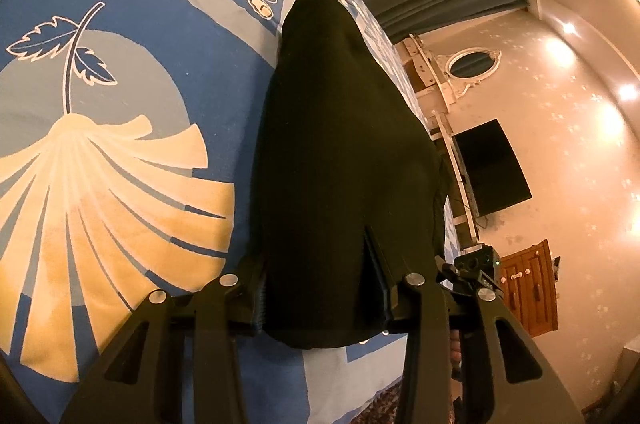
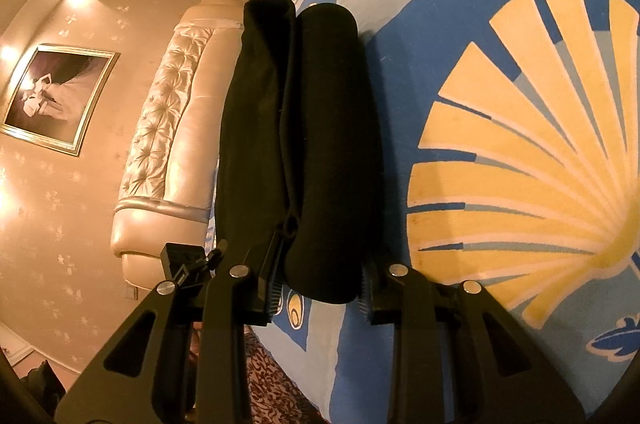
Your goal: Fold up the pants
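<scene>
Left wrist view: set just behind the left gripper (image 1: 324, 288), looking forward along its fingers, rolled sideways so the bedspread (image 1: 120, 143) fills the side left of the gripper and a wall (image 1: 560, 143) with a dark screen (image 1: 494, 165) stands to its right. Very near the black pants (image 1: 340, 163), running ahead from between the fingers.

Right wrist view: set just behind the right gripper (image 2: 320, 288), facing forward likewise, rolled the other way, with bedspread (image 2: 500, 143) to the gripper's right, headboard (image 2: 168, 127) and framed picture (image 2: 60, 95) to its left. Equally near the pants (image 2: 320, 123).

Shared: pants and yellow fan-patterned bedspread.
</scene>
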A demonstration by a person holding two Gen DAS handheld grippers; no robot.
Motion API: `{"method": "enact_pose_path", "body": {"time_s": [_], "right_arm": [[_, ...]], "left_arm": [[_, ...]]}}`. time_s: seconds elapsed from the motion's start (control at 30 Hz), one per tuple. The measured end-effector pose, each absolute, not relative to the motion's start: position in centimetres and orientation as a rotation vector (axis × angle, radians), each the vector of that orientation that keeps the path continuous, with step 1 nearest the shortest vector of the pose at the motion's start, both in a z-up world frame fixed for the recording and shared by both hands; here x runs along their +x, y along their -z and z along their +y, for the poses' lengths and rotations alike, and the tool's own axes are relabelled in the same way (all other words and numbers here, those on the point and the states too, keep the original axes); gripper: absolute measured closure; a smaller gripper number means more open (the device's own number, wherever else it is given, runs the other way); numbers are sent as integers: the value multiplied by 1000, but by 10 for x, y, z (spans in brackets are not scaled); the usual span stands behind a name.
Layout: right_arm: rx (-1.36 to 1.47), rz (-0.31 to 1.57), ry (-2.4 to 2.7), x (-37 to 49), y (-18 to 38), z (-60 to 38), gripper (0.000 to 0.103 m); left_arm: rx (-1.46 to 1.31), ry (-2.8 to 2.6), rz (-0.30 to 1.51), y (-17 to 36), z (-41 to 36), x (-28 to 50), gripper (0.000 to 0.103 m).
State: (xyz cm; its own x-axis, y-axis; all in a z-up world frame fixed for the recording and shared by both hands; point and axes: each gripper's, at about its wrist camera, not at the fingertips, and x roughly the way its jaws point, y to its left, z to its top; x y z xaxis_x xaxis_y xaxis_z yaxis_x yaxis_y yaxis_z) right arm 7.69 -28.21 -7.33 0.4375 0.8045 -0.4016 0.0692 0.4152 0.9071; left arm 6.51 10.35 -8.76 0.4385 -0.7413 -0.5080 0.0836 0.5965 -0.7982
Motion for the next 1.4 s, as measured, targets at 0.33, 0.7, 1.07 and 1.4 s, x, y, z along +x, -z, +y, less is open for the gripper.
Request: {"method": "enact_pose_path", "body": {"time_s": [0.33,0.7,1.07,1.4], "right_arm": [[1125,1014,-584,68,79,-296,70],[1064,1034,-524,58,72,-302,61],[1001,1053,-457,56,62,-291,55],[876,1076,-398,60,47,-271,44]], "left_arm": [[-859,642,978,87,106,66,43],[-798,631,986,79,97,66,31],[-753,627,984,79,93,66,31],[-702,608,982,78,87,69,31]]}}
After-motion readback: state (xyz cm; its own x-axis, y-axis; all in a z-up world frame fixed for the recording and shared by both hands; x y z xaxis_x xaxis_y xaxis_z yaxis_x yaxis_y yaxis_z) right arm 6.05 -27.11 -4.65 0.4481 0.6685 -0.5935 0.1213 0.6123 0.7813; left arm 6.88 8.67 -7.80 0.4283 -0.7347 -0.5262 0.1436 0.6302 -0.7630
